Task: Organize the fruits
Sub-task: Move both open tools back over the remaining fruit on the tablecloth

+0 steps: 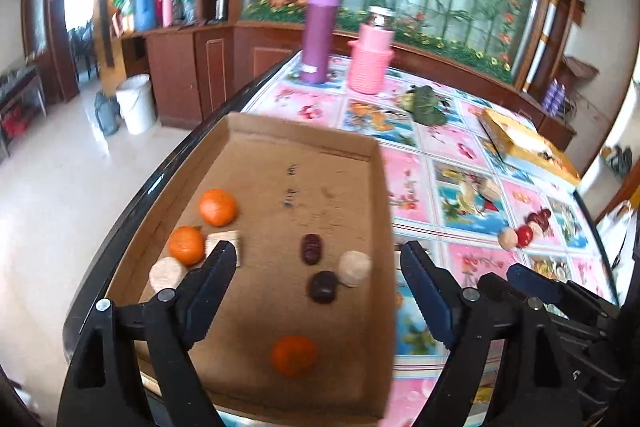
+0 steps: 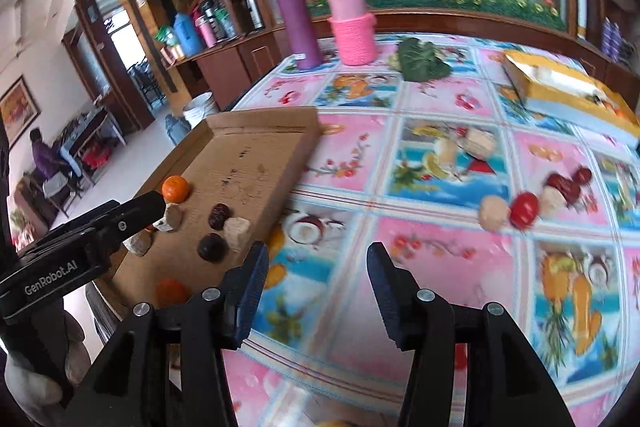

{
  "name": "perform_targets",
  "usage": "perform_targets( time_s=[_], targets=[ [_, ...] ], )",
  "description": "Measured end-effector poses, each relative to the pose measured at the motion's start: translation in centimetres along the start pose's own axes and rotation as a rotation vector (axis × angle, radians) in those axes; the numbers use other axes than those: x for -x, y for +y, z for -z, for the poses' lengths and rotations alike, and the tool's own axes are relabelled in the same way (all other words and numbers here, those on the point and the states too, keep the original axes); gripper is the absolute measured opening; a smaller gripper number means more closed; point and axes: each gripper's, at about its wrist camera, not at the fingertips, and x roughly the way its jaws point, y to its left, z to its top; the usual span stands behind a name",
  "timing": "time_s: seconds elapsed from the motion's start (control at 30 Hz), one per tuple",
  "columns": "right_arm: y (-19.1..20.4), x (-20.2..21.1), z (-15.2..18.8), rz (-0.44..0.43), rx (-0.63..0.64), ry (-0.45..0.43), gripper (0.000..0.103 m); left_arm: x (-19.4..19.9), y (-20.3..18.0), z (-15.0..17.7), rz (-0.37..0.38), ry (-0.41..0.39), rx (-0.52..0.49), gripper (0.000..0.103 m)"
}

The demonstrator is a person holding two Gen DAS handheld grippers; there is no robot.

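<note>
A shallow cardboard tray [image 1: 304, 155] [image 2: 256, 131] lies on the table's left side. It holds three oranges [image 1: 217, 207], two dark red dates [image 1: 312, 248] and several pale beige blocks [image 1: 354, 268]. My left gripper [image 1: 316, 255] is open and empty over the tray. My right gripper [image 2: 316, 261] is open and empty above the tablecloth, right of the tray. A small pile with a red fruit [image 2: 524, 209], dark dates [image 2: 562, 185] and a pale round piece [image 2: 494, 213] lies on the table to the right. The pile also shows in the left wrist view [image 1: 524, 235].
A purple flask [image 2: 298, 23], a pink knitted jar [image 2: 354, 29], a green leafy thing [image 2: 422, 61] and a yellow box [image 2: 568, 91] stand at the far side of the fruit-print tablecloth [image 2: 440, 247]. The table edge runs just left of the tray.
</note>
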Motion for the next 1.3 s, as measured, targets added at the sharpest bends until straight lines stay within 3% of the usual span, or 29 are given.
perform_targets(
  time_s=[0.13,0.27,0.77,1.07,1.3],
  targets=[
    [-2.6,1.6,0.9,0.012,-0.066,-0.022,0.057,1.0,-3.4,0.5,-0.073,-0.045,-0.111,0.084],
    [-4.5,2.7,1.8,0.016,-0.118,-0.036,0.058,1.5,-5.6,0.8,-0.091,-0.062,-0.171,0.084],
    [-8.7,4.2,3.5,0.010,-0.219,-0.050,0.059,1.0,-9.8,1.7,-0.076,-0.031,-0.261,0.084],
    [-10.8,4.3,3.9,0.028,-0.246,-0.040,0.060,-0.4,-10.2,1.9,-0.012,0.027,-0.244,0.084],
    [-16.6,6.0,4.3,0.181,-0.267,-0.028,0.060,-2.9,-10.6,2.3,0.075,0.104,-0.213,0.084]
  ],
)
